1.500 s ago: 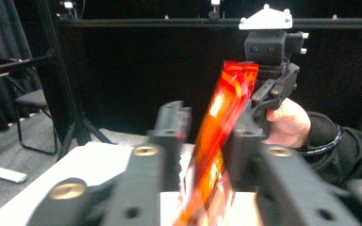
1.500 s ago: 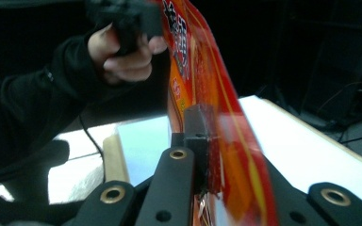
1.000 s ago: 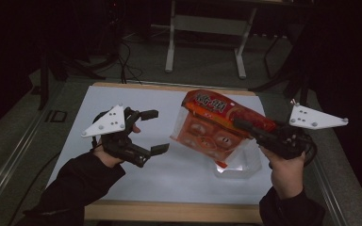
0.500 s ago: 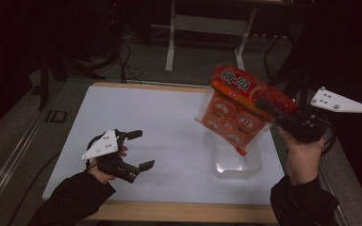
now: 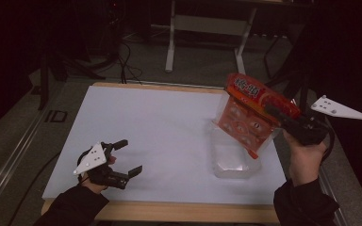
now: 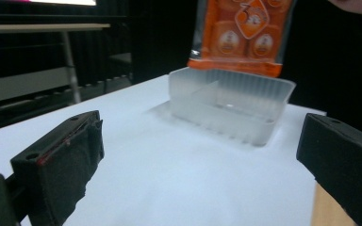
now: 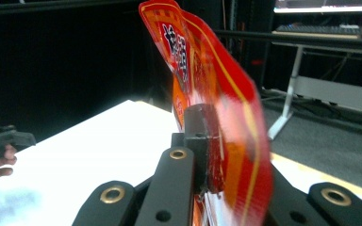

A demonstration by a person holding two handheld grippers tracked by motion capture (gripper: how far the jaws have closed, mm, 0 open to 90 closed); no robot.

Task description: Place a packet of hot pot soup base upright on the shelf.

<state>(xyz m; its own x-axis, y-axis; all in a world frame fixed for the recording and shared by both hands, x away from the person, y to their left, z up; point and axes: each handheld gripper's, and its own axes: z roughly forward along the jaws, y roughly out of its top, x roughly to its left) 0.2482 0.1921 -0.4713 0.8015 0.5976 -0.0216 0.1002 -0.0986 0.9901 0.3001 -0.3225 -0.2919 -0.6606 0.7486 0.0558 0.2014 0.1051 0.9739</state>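
Snack bag [image 5: 252, 115] higher, left gripper [image 5: 122, 157] lower.

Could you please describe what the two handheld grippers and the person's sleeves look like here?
Both the left gripper and the right gripper are black, with blocky padded jaws, and each carries a pale grey three-cornered plate with small dark dots. The right one's linkage shows brass-coloured rivets. The sleeves are dark.
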